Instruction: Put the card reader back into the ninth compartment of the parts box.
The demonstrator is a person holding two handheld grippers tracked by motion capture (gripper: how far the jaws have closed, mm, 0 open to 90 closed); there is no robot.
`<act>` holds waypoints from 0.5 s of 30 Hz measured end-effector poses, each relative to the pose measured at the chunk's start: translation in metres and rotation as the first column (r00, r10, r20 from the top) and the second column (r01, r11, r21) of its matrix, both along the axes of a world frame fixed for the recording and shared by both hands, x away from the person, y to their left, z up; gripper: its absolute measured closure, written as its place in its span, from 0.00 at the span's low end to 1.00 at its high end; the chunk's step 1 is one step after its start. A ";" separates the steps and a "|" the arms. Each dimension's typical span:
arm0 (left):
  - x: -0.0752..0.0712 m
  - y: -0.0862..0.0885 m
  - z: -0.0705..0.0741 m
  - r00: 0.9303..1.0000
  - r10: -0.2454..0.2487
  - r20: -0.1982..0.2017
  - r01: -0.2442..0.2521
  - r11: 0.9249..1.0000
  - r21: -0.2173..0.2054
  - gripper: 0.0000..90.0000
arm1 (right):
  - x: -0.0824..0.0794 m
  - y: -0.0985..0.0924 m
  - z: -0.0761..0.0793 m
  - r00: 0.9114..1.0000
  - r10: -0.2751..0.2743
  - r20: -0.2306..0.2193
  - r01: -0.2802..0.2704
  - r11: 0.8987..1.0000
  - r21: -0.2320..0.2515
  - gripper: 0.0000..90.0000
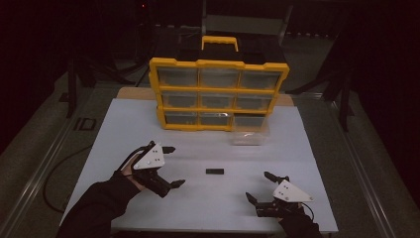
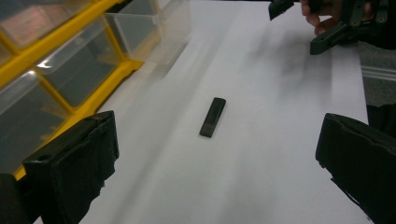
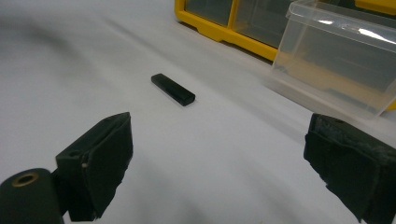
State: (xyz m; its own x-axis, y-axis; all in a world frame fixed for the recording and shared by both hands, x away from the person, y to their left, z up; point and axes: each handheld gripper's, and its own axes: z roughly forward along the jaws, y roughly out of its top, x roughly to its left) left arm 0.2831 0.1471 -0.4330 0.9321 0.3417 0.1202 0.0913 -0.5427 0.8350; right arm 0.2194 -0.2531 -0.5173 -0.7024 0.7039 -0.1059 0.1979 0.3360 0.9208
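High view has you right at the start of the pick imo: small black bar [image 1: 215, 171] lying flat on the white table [image 1: 124, 129], roughly midway btw your two hands and touching neither. Left tongs [image 1: 172, 166] are spread wide, hovering off to the bar's left; right tongs [image 1: 260, 187] also spread wide, near the front edge and to the bar's right. Nothing pinched on either side. Behind it the yellow drawer organizer [image 1: 218, 93] stands upright, and one clear drawer [image 1: 251, 135] sits pulled out on the table just in front of its lower right slot, looks empty but hard to tell w/ the glare. Left gripper view shows the bar dead ahead btw the jaws, pointing mostly away from you, so prob that side is the better candidate. Next move, my guess: come down over the bar, line the jaws across its narrow width, not its length, then close. It's thin and flat so you'll need to get low or it'll just skid. Drawer's well apart to the right rear, so that looks like the drop spot.
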 end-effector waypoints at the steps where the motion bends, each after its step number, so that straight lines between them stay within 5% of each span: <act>1: 0.001 -0.002 0.000 1.000 -0.007 0.001 0.007 1.000 0.008 0.01 | 0.000 0.000 0.000 1.000 0.000 0.000 0.000 1.000 0.000 0.09; 15: 0.015 -0.038 -0.003 0.998 -0.060 -0.021 0.061 0.998 0.028 0.01 | 0.000 0.001 0.000 1.000 0.002 -0.008 -0.002 1.000 0.009 0.09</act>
